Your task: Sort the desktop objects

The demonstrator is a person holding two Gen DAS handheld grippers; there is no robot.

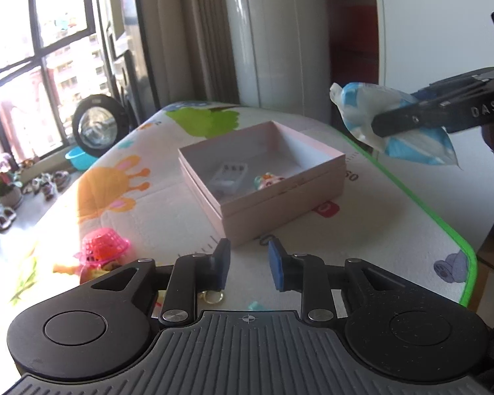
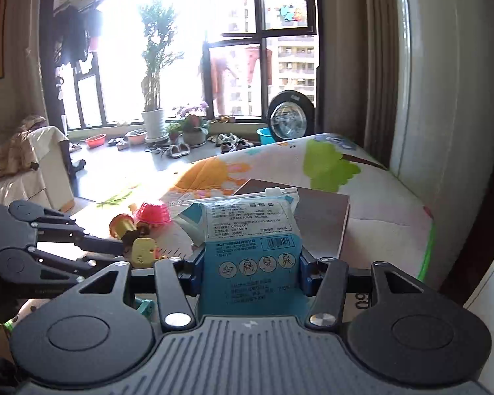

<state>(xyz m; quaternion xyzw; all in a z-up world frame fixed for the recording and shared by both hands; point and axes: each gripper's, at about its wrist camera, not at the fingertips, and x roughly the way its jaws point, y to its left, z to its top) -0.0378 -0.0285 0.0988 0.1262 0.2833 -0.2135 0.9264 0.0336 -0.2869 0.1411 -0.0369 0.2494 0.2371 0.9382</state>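
Observation:
My right gripper (image 2: 249, 266) is shut on a blue and white packet of face masks (image 2: 247, 230), held upright above the table. The left wrist view shows it at the upper right, the packet (image 1: 362, 105) pinched in the right gripper (image 1: 382, 125) beyond the pink box. That open pink box (image 1: 280, 204) sits mid-table and holds a pale grey item (image 1: 229, 174) and a small colourful toy (image 1: 268, 179). My left gripper (image 1: 249, 268) hovers just short of the box's near corner, pads a narrow gap apart with nothing between them. A pink mesh basket (image 1: 102, 245) lies to its left.
The table is covered by a cartoon play mat (image 1: 168, 217) with a green border (image 1: 444, 230) at the right edge. A yellow toy (image 2: 141, 250) and a brown one sit by the basket (image 2: 153, 212). A gold ring (image 1: 214, 296) lies under my left gripper. Behind stand curtains, a white column and windows.

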